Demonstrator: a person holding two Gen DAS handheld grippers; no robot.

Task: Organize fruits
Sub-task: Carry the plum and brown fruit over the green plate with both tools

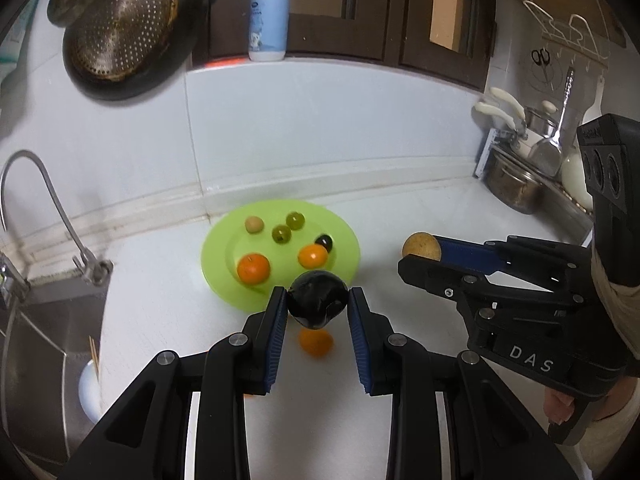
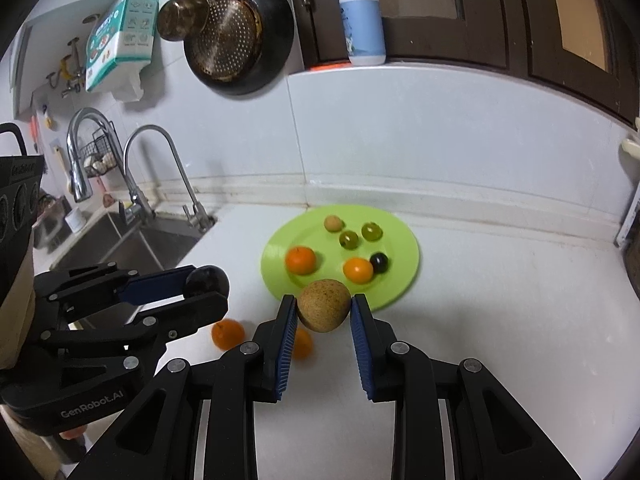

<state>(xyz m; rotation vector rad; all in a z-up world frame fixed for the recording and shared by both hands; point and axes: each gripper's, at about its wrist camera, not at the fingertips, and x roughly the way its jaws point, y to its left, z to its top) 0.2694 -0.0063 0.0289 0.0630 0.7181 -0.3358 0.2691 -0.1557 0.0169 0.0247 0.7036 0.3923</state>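
A green plate (image 1: 344, 236) (image 2: 404, 252) on the white counter holds two oranges (image 1: 253, 268), two green grapes (image 1: 281, 233), a dark grape (image 1: 324, 242) and a small tan fruit (image 1: 254, 224). My left gripper (image 1: 318, 302) is shut on a black plum (image 1: 318, 298) just above the plate's near edge; the plum also shows in the right wrist view (image 2: 208, 280). My right gripper (image 2: 324, 308) is shut on a brown round fruit (image 2: 324, 304) (image 1: 421, 245), held near the plate's front edge. Two loose oranges (image 2: 228, 334) (image 2: 303, 343) lie on the counter below.
A sink (image 2: 132, 240) with faucets (image 2: 160, 160) lies to the left. A pan with a colander (image 1: 120, 28) hangs on the wall. A soap bottle (image 1: 269, 12) stands on the ledge. Pots and utensils (image 1: 520, 176) crowd the right corner.
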